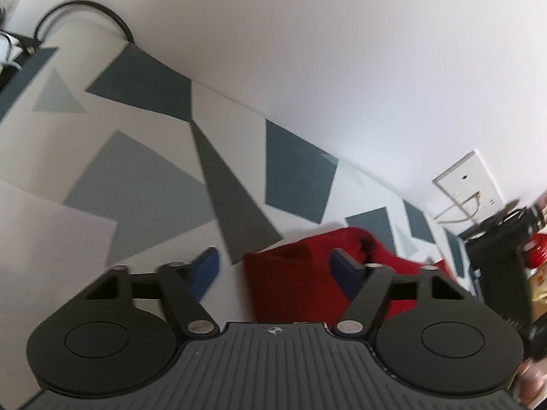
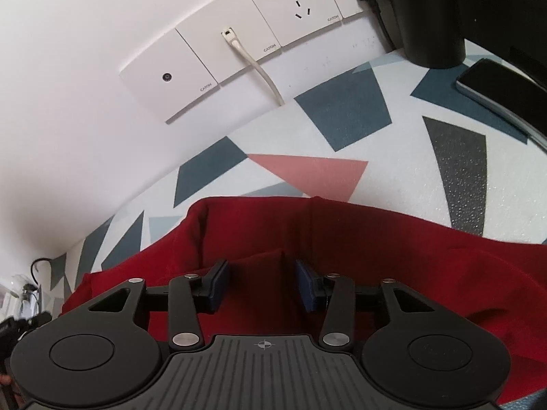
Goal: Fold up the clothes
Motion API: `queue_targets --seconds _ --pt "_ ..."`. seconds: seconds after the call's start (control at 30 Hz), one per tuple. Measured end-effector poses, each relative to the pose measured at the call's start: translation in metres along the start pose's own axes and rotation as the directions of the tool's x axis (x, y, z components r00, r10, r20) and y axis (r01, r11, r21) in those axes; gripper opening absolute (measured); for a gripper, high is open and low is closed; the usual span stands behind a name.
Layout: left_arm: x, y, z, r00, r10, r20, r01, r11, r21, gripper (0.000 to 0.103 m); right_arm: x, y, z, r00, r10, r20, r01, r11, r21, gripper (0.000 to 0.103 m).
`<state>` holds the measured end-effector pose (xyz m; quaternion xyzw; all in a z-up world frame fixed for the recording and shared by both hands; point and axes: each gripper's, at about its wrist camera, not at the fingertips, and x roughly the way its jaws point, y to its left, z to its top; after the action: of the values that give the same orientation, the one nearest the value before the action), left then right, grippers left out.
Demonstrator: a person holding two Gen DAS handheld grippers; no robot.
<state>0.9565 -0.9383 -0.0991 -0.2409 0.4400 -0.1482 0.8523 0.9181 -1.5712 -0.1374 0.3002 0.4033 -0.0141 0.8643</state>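
Note:
A red garment point(image 2: 393, 273) lies crumpled on a table covered with a white cloth printed with blue, grey and pink shapes point(image 2: 342, 112). My right gripper point(image 2: 261, 285) is open just above the garment, its blue pads apart with a raised fold of red cloth between them, not pinched. In the left wrist view the garment point(image 1: 290, 280) lies ahead and to the right. My left gripper point(image 1: 273, 271) is wide open and empty, its right pad over the garment's edge and its left pad over bare tablecloth point(image 1: 143, 171).
A white wall with socket plates point(image 2: 239, 44) and a plugged white cable point(image 2: 259, 68) runs along the table's back. A phone point(image 2: 495, 85) and a black object point(image 2: 427, 10) sit at the far right. A black cable point(image 1: 82, 13) loops at the far left.

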Motion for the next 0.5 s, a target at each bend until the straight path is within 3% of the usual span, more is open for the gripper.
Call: queue_targets --seconds 0.03,0.07,0.1,0.13,0.27,0.5 --pt "0.002 -0.002 0.001 1.0 -0.006 -0.005 0.006 1.0 0.012 0.015 0.0 -0.001 -0.001 1.0 0.002 0.001 -0.002 1.0 0.002 0.036" --pt "0.003 -0.005 0.001 1.0 0.008 -0.005 -0.008 0.999 0.044 0.004 0.0 0.0 -0.001 1.0 0.0 0.003 0.0 1.0 -0.006 0.029" --pt "0.0 -0.008 0.0 1.0 0.016 0.01 -0.016 0.998 0.066 0.005 -0.001 0.001 -0.001 1.0 -0.006 0.006 0.006 1.0 -0.019 0.014" --pt "-0.004 -0.01 -0.001 0.999 0.009 0.039 -0.012 0.997 0.077 0.005 -0.001 0.002 -0.001 1.0 -0.011 0.008 0.011 0.999 -0.032 0.007" --pt "-0.01 -0.009 -0.002 0.997 -0.006 0.082 0.0 0.997 0.071 0.005 -0.017 0.013 0.001 0.993 0.016 0.116 -0.003 0.994 -0.106 0.005" --pt "-0.004 -0.007 -0.004 0.995 0.032 0.089 -0.038 0.997 0.061 0.005 -0.009 0.018 0.012 0.995 -0.029 0.096 0.043 0.987 -0.152 0.005"
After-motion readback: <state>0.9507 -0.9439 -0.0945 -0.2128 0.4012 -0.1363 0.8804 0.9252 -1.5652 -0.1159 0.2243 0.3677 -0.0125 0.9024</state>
